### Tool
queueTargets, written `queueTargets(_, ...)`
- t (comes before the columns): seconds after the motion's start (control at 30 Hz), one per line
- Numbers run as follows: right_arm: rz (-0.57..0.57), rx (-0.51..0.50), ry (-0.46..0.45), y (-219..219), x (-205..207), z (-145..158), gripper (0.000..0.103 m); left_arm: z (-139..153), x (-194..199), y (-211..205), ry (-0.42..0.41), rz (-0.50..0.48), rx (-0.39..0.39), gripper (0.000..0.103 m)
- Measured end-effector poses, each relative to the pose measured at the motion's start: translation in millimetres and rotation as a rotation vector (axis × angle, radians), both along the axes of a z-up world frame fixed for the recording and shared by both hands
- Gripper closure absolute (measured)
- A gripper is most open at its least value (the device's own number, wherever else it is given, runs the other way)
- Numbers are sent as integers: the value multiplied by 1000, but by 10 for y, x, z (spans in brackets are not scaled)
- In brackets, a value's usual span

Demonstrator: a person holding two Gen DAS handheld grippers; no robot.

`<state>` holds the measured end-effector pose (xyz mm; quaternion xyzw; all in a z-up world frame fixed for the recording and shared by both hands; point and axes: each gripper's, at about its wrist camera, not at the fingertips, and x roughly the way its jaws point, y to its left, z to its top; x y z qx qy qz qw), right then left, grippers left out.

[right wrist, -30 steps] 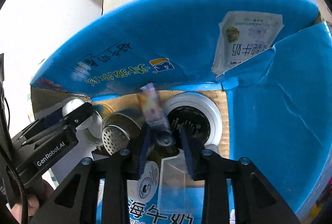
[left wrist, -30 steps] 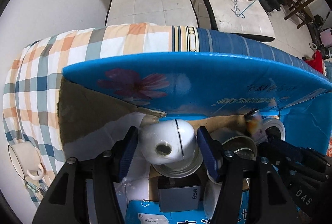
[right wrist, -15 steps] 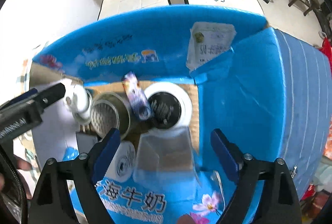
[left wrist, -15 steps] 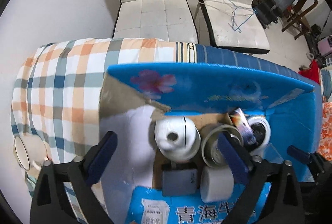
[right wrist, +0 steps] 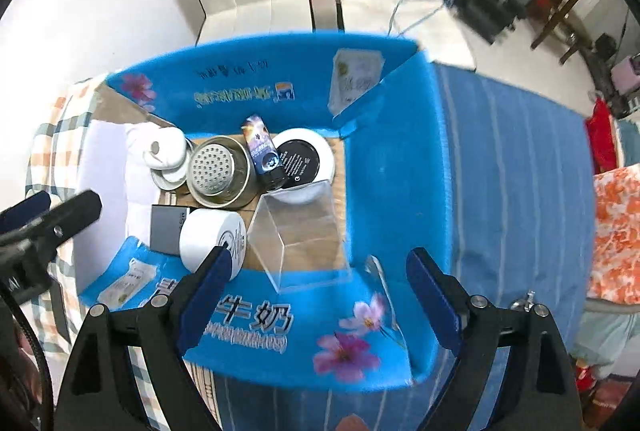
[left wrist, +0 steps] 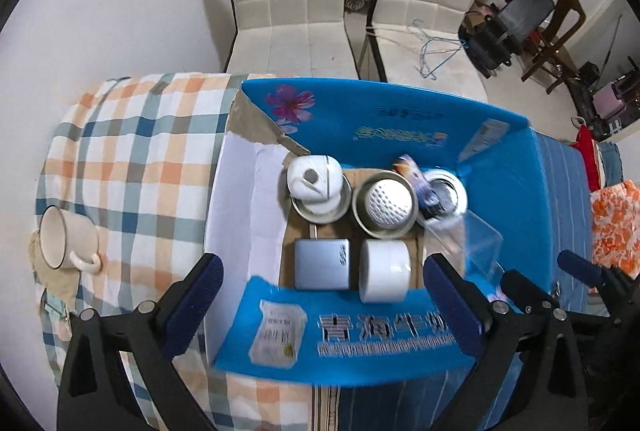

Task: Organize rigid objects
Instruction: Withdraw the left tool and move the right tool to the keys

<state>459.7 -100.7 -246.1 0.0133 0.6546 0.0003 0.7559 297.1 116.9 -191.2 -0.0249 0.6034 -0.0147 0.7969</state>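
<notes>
A blue cardboard box (left wrist: 400, 119) (right wrist: 392, 167) stands open on the table. Inside lie a white round gadget (left wrist: 316, 177) on a metal lid, a metal strainer cup (left wrist: 386, 201) (right wrist: 218, 169), a small printed can (left wrist: 418, 177) (right wrist: 264, 153) leaning on a white jar with a black lid (right wrist: 304, 161), a grey flat case (left wrist: 322, 263), a white roll (left wrist: 384, 271) (right wrist: 212, 237) and a clear plastic box (right wrist: 300, 231). My left gripper (left wrist: 320, 303) is open and empty above the box's near flap. My right gripper (right wrist: 316, 295) is open and empty above the box's near right part.
A white enamel mug (left wrist: 66, 241) stands on the checked tablecloth (left wrist: 132, 151) left of the box. A blue striped cloth (right wrist: 520, 171) covers the table's right side. Two white padded chairs (left wrist: 288, 3) stand beyond the table.
Both grippers have let go, the left of the white gadget, the right of the printed can. Both have opened wide and pulled up and back from the box.
</notes>
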Motion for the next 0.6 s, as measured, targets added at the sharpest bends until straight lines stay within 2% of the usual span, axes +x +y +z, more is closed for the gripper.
queueTargets(0.3, 42, -4, -118, 2, -419, 742, 12, 486, -440, -106, -92, 9, 18, 0)
queueTargets(0.6, 51, 39, -196, -29, -768, 1254, 12, 934, -755, -160, -176, 20, 26, 0)
